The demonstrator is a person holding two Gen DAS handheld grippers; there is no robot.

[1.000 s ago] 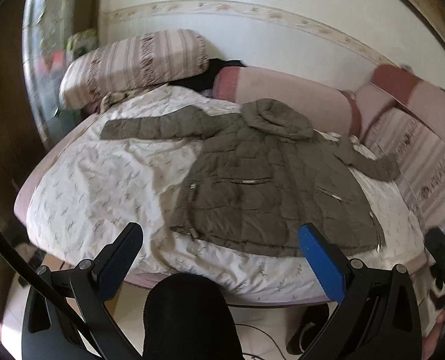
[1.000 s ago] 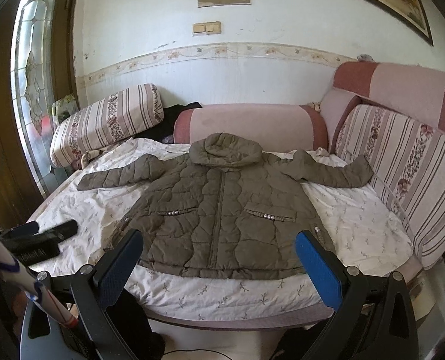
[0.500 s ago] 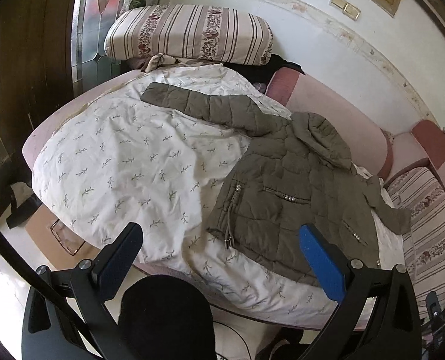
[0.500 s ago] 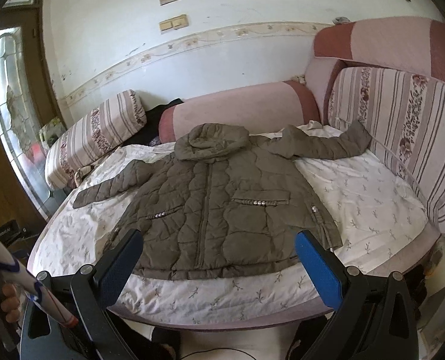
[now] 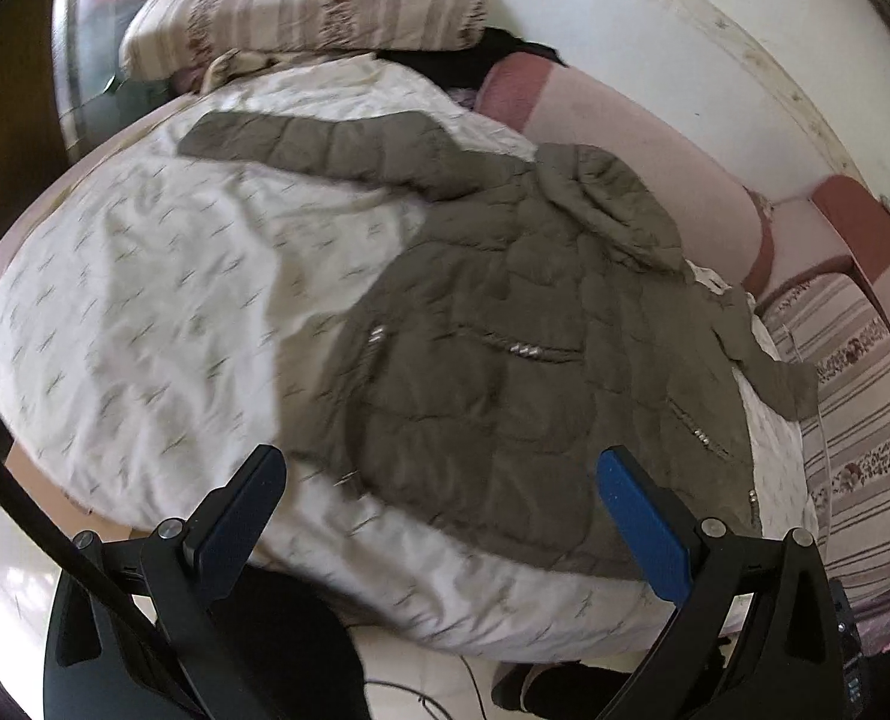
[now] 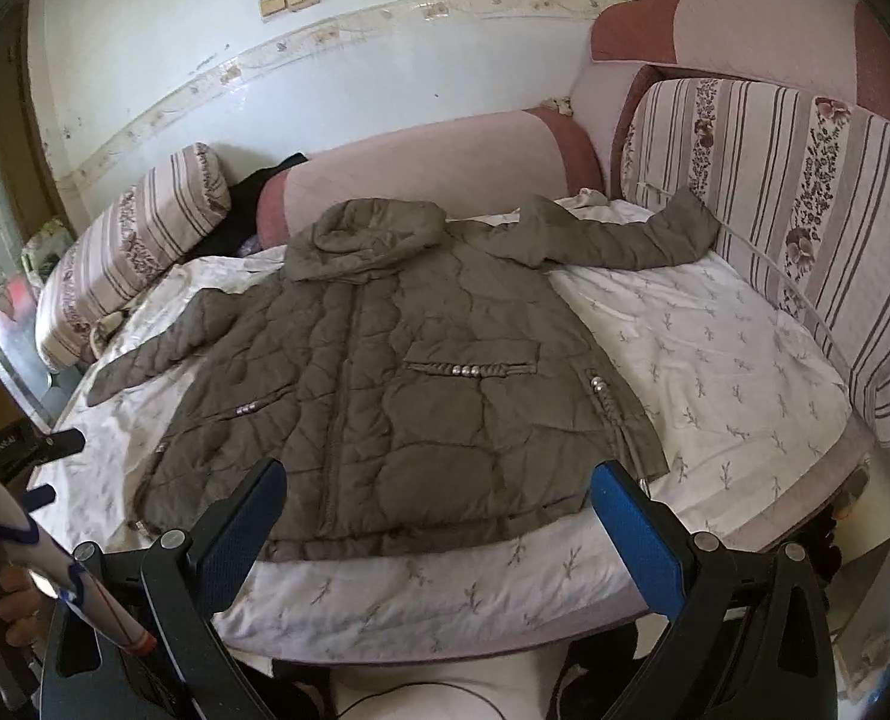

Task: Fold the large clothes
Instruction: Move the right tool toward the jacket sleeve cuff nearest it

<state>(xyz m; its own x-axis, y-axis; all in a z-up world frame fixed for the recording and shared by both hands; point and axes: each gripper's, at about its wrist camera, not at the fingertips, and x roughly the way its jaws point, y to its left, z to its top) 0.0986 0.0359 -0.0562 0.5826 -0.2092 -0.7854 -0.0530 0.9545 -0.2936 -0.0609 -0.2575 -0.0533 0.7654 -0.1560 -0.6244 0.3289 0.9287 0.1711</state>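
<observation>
1. Olive quilted jacket (image 6: 397,384) spread flat, front up, on a white leaf-print sheet (image 6: 715,360) covering a sofa bed; hood (image 6: 367,234) folded down at the collar, toward the back wall.
2. Both sleeves stretched outward: one (image 6: 619,234) reaching the striped floral cushion (image 6: 805,204) at the right, its cuff touching the cushion; the other (image 6: 157,348) angled down toward the left edge of the sheet.
3. Zip closed down the middle; two studded pocket flaps across the front panels; hem lying near the front edge of the bed, just short of it.
4. Left gripper (image 5: 439,516) hovering above the front edge of the bed, jaws spread wide, nothing between them; blue pads (image 5: 643,528) framing the jacket's lower left corner and hem without touching.
5. Right gripper (image 6: 436,516) likewise wide apart and empty, held over the hem near the zip, clear of the fabric.
6. Same jacket (image 5: 505,360) in the left wrist view, slightly motion-blurred, lying diagonally, shadow falling across the sheet (image 5: 145,300) beside it.
7. Striped bolster pillow (image 6: 133,246) at the far left end, dark garment (image 6: 253,210) bunched between it and the pink backrest cushion (image 6: 433,168).
8. Part of a hand (image 6: 13,606) at the lower left of the right wrist view, gripping a white handle (image 6: 37,546) with blue and red markings.
</observation>
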